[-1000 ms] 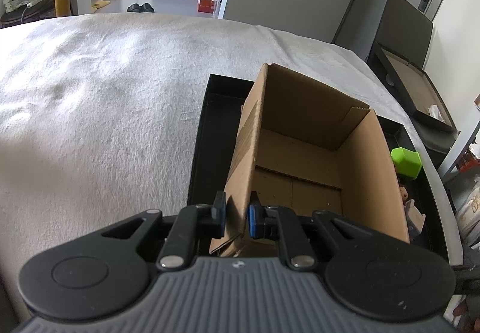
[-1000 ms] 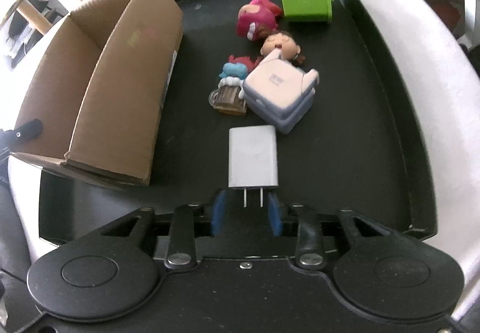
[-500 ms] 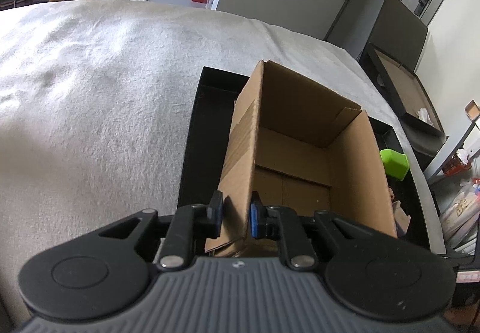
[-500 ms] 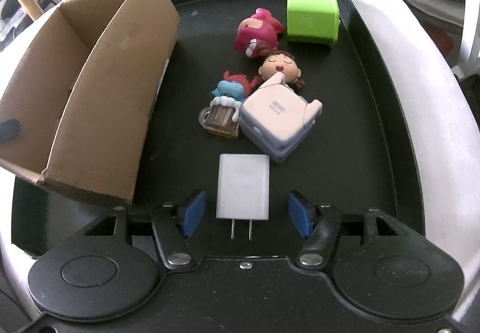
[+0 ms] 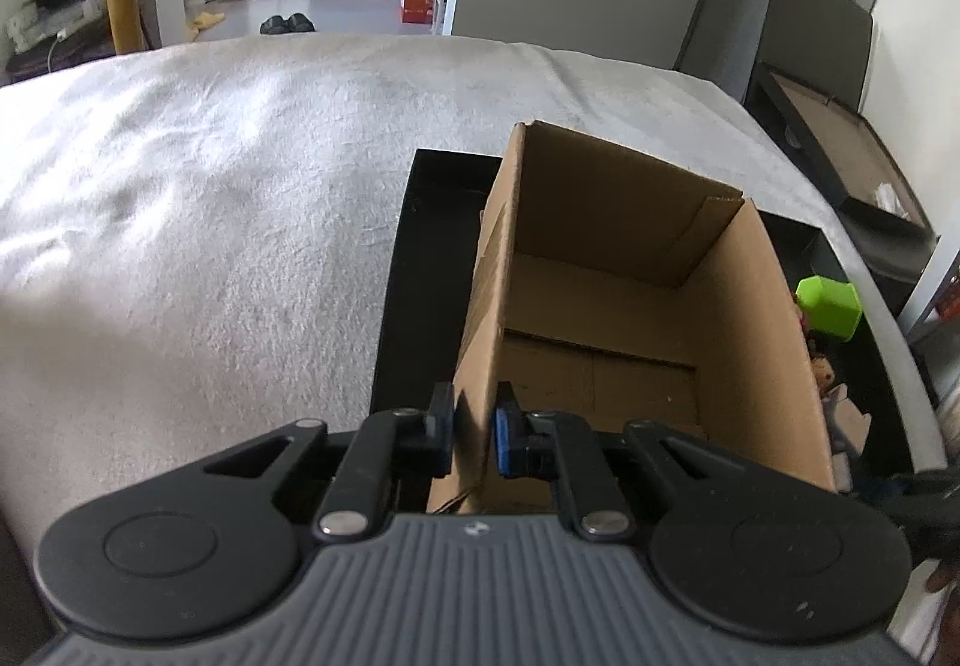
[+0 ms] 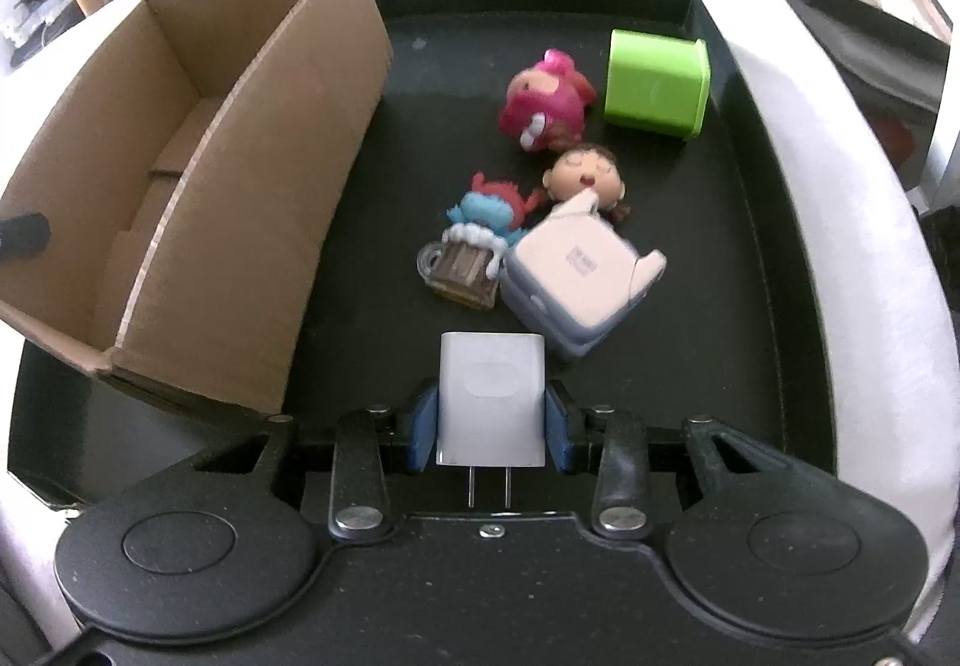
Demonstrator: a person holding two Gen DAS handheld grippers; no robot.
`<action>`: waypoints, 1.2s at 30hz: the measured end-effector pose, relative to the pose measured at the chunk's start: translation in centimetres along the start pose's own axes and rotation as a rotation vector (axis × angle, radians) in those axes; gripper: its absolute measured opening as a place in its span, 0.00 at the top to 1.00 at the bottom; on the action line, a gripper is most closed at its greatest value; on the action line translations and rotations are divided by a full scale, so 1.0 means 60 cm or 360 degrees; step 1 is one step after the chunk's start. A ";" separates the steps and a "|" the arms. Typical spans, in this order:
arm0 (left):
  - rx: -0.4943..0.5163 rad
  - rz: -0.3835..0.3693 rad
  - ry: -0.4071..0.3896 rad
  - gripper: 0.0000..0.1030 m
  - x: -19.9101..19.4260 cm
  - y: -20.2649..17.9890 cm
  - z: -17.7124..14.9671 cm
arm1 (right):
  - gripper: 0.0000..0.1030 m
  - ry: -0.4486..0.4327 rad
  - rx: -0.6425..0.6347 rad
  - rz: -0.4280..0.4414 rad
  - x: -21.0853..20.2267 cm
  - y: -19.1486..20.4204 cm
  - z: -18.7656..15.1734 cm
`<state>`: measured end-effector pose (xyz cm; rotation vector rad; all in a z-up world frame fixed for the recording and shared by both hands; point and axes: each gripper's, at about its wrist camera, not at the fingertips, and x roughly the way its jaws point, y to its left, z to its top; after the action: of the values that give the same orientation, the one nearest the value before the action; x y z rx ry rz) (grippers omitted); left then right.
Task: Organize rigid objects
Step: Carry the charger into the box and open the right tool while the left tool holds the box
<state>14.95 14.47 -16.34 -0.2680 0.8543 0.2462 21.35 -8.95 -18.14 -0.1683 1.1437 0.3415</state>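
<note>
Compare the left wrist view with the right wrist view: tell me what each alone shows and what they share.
Left wrist only: the left tongs pinching the cardboard box's near wall, and the white cloth stretching away.

Right wrist only: the right tongs closed on the white charger, plus the pink figure, blue figure and grey adapter.

Both: the cardboard box, black tray and green block.

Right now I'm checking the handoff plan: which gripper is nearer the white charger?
Right. The right gripper has its jaws on either side of the white charger, closed on it. The left gripper is across the tray, clamped on the cardboard box wall.
</note>
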 end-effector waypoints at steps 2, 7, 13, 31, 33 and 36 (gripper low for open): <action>0.0006 -0.0016 0.0003 0.89 0.000 -0.001 -0.001 | 0.65 -0.0022 -0.0003 -0.0002 -0.012 0.000 0.001; 0.0006 -0.0038 0.0008 0.88 0.000 -0.001 -0.001 | 0.65 -0.0086 -0.0011 -0.0004 -0.040 0.007 0.004; 0.0039 -0.0033 0.0003 0.89 -0.001 -0.006 -0.004 | 0.65 -0.0176 -0.0061 -0.0013 -0.065 0.023 0.028; 0.0214 0.0090 -0.0066 0.92 -0.003 -0.032 -0.015 | 0.65 -0.0428 -0.0212 0.0003 -0.136 0.077 0.097; 0.0223 0.0097 -0.0071 0.92 -0.004 -0.035 -0.016 | 0.65 -0.0449 -0.0244 0.0009 -0.141 0.088 0.101; 0.0236 0.0106 -0.0078 0.92 -0.004 -0.036 -0.015 | 0.65 -0.0469 -0.0283 0.0038 -0.144 0.105 0.108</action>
<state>14.82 12.10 -16.43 -0.0951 0.8293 0.2491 21.50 -2.63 -7.35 -0.2515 0.8246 0.4733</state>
